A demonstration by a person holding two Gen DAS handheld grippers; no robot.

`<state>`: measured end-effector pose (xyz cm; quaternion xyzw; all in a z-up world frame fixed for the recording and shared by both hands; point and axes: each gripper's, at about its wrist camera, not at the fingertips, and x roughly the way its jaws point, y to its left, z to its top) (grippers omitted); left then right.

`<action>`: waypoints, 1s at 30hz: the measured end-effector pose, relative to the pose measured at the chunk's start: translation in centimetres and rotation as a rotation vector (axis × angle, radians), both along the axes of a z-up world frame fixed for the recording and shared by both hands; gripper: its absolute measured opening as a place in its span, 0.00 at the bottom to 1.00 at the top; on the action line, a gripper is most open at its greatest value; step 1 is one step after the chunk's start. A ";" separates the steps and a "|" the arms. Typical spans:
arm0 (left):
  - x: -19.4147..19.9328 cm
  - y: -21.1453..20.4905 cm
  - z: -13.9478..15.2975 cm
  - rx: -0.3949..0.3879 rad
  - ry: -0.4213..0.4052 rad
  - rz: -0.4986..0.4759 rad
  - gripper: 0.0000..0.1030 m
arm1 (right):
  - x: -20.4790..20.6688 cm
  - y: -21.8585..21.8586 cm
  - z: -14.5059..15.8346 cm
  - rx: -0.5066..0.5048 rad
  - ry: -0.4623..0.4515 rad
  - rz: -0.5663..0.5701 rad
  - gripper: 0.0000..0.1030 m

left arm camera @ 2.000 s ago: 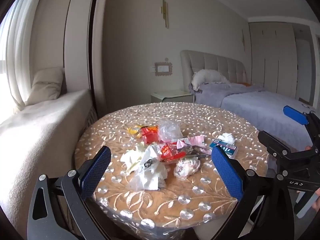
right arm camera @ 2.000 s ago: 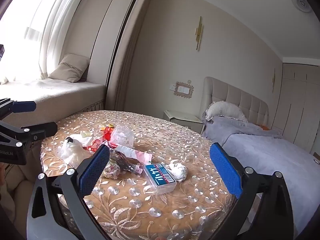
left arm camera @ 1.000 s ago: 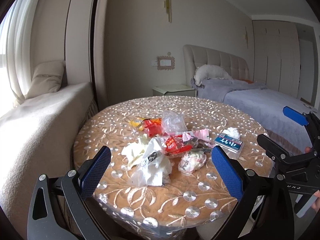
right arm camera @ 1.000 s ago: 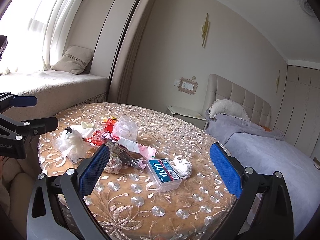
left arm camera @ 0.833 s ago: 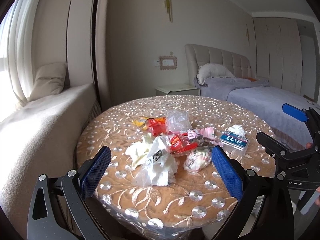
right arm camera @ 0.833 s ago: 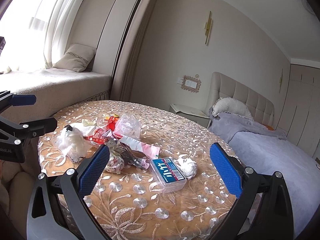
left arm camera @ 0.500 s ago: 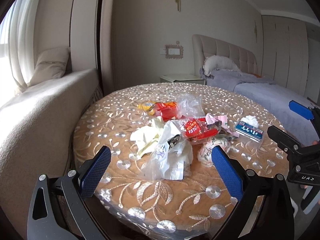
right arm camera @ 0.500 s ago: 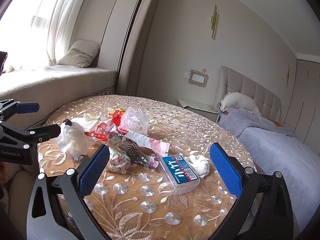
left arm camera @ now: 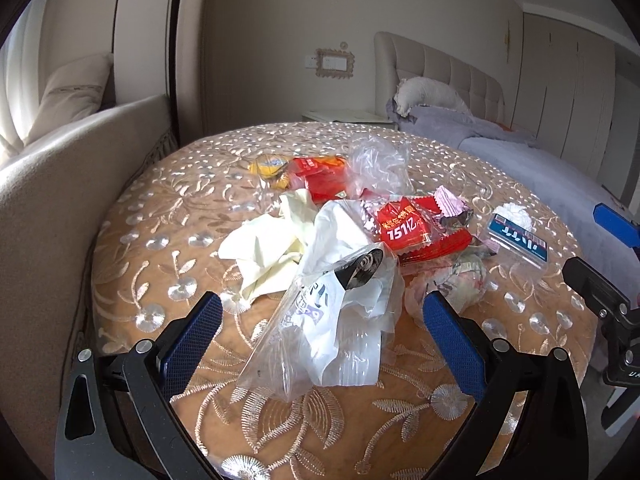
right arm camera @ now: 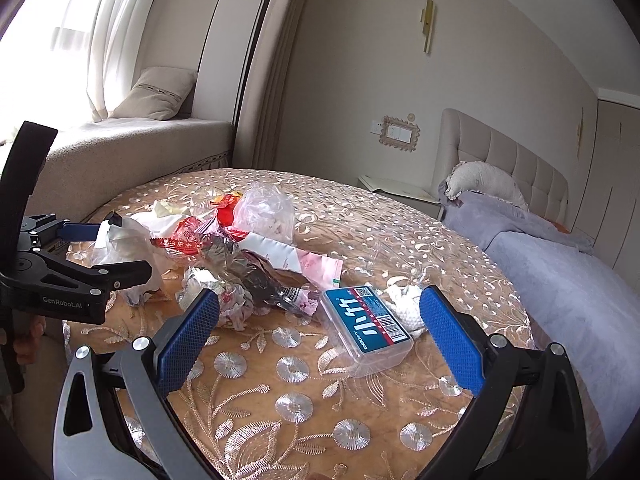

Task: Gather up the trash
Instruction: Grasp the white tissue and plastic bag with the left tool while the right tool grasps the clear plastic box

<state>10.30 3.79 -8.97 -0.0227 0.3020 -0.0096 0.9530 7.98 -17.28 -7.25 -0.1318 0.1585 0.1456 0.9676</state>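
Observation:
A heap of trash lies on a round table (left arm camera: 132,240) with an embroidered tan cloth. In the left wrist view my left gripper (left arm camera: 320,320) is open, its blue pads either side of a clear plastic bag with white tissue (left arm camera: 332,312). Behind it lie yellowish crumpled paper (left arm camera: 264,248), red snack wrappers (left arm camera: 416,228) and a crumpled clear bag (left arm camera: 380,164). In the right wrist view my right gripper (right arm camera: 316,324) is open, just short of a clear box with a blue label (right arm camera: 368,324). A white tissue ball (right arm camera: 408,304) and a silver-pink wrapper (right arm camera: 256,268) lie beside the box.
A bed with a grey-lilac cover (right arm camera: 560,264) stands right of the table, a cushioned window seat (left arm camera: 44,184) to the left. A nightstand (right arm camera: 396,188) sits by the far wall. The table's near rim (right arm camera: 304,432) lies under the right gripper.
Both grippers have moved forward and lower toward the table; the trash heap now looks much larger. The left pads have come up around the clear bag. Both stay open.

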 end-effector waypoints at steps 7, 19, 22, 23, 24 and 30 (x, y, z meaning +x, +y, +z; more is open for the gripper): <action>0.9 -0.6 -0.7 -0.028 0.022 -0.038 0.56 | 0.8 -0.4 -0.6 -0.002 0.030 -0.015 0.97; -3.5 -1.5 4.7 0.015 -0.148 -0.015 0.51 | 2.4 -1.7 -1.3 -0.002 0.083 -0.041 0.97; -4.1 -1.4 5.8 -0.021 -0.179 -0.035 0.51 | 3.6 -2.2 -1.6 -0.015 0.128 -0.043 0.97; -4.2 -1.5 5.9 -0.036 -0.186 -0.043 0.51 | 4.1 -2.4 -1.7 -0.016 0.152 -0.038 0.97; -4.2 -1.6 5.9 -0.049 -0.187 -0.048 0.51 | 4.6 -2.6 -1.8 -0.017 0.177 -0.035 0.97; -3.7 -2.4 5.1 -0.072 -0.161 -0.073 0.51 | 7.7 -3.3 -2.8 0.000 0.331 0.025 0.97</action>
